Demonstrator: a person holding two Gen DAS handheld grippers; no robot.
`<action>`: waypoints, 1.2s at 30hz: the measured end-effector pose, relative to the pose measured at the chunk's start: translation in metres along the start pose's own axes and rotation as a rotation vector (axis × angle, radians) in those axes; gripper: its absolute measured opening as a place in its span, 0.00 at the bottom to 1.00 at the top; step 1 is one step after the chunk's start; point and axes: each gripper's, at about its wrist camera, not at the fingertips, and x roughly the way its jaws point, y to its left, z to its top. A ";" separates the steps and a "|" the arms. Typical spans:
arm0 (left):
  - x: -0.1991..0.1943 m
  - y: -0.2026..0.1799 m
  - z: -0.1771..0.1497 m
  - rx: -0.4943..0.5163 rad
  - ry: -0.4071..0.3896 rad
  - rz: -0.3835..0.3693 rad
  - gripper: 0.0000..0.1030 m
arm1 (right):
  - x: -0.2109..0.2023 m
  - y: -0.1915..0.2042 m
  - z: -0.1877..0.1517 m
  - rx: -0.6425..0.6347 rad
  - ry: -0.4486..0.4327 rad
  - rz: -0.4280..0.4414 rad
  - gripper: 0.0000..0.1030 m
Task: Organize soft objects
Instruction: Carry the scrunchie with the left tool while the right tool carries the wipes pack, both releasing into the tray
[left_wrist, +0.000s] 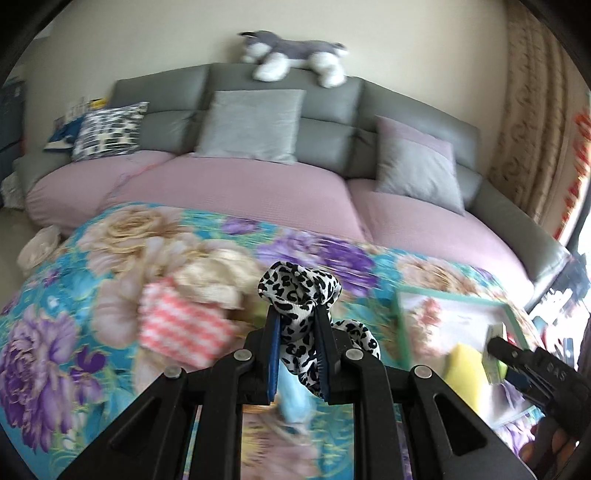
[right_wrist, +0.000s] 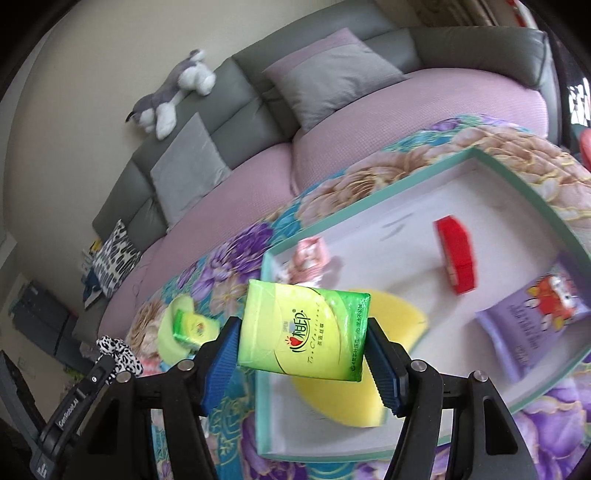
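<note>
Both grippers are carrying loads near the teal tray (right_wrist: 373, 206). Left gripper (left_wrist: 297, 321) is pinching a limp leopard-print scrunchie (left_wrist: 299, 291) nearly shut. Right gripper (right_wrist: 303, 354) is clamping a light, squashy green tissue pack (right_wrist: 303, 332) half-wide across its short sides.

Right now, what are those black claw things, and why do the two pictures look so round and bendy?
They are two hand-held grippers, one in each of a person's hands. Each carries a wide-eyed camera looking along its fingers, which bends the picture. The left gripper pinches a spotted black-and-white scrunchie. The right gripper holds a green tissue pack. Below lies a flowery blanket with a teal-rimmed box on it, holding a yellow sponge, a red item and a purple packet. Behind is a sofa.
</note>
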 end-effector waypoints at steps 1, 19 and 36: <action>0.002 -0.009 -0.001 0.015 0.005 -0.021 0.17 | -0.003 -0.007 0.002 0.010 -0.007 -0.014 0.66; 0.023 -0.108 -0.014 0.221 0.074 -0.197 0.17 | -0.047 -0.083 0.029 0.123 -0.187 -0.270 0.66; 0.081 -0.164 -0.012 0.277 0.116 -0.289 0.18 | -0.029 -0.104 0.029 0.135 -0.157 -0.372 0.66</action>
